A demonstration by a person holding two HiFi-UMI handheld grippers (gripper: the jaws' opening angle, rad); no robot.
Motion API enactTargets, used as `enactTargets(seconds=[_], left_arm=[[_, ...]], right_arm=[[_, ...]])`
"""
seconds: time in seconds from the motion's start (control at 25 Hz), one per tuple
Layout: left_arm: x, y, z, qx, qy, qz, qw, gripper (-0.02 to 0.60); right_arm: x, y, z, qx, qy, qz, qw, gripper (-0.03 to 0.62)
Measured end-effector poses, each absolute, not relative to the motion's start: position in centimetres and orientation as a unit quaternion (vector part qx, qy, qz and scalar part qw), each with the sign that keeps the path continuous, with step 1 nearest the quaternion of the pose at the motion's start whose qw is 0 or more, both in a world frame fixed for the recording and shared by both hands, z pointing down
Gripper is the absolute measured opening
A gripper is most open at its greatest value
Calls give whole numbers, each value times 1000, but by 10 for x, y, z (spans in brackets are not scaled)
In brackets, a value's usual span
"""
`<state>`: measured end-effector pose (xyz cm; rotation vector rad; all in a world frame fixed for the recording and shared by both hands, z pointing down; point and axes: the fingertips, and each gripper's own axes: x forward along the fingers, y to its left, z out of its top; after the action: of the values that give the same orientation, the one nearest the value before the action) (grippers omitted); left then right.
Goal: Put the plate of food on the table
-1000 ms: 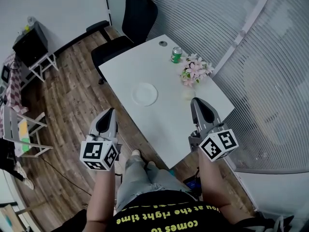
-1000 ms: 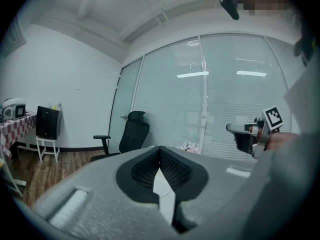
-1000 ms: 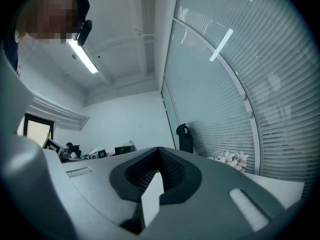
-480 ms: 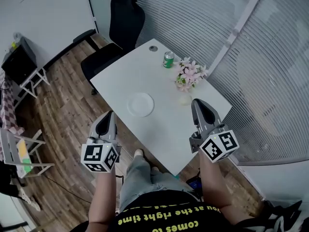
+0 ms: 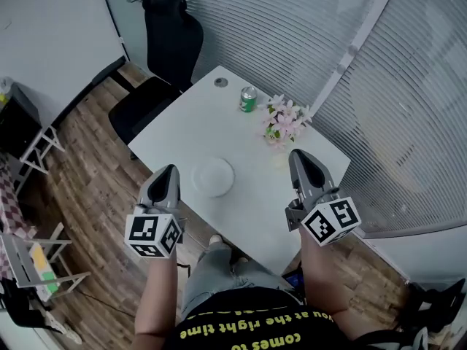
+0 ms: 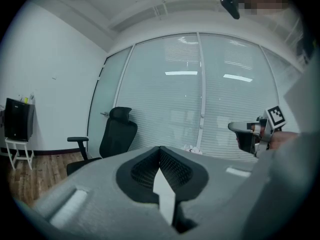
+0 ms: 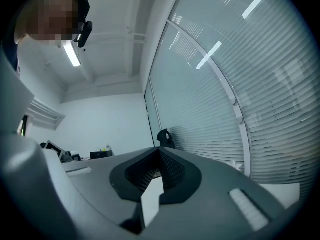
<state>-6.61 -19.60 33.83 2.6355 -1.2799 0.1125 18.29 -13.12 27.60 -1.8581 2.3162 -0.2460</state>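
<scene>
While carrying left gripper (image 5: 166,170) and right gripper (image 5: 301,154) clenched on nothing, square up to the plate (image 5: 214,177) at twelve o'clock on the table (image 5: 186,126), avoiding flowers (image 5: 283,120) at one o'clock.

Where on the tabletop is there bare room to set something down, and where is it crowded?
Bare: the table between the plate and the can, towards the chair, and its near corner past the plate. Crowded: the edge by the blinds, where can and flowers stand close.
</scene>
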Motion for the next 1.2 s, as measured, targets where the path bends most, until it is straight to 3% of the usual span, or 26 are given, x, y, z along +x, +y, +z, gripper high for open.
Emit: enactTargets(seconds=[1.2], left_arm=[[-67, -290, 372, 921, -363, 56, 129, 0]], right_arm=[[170, -197, 300, -676, 728, -94, 65, 5]])
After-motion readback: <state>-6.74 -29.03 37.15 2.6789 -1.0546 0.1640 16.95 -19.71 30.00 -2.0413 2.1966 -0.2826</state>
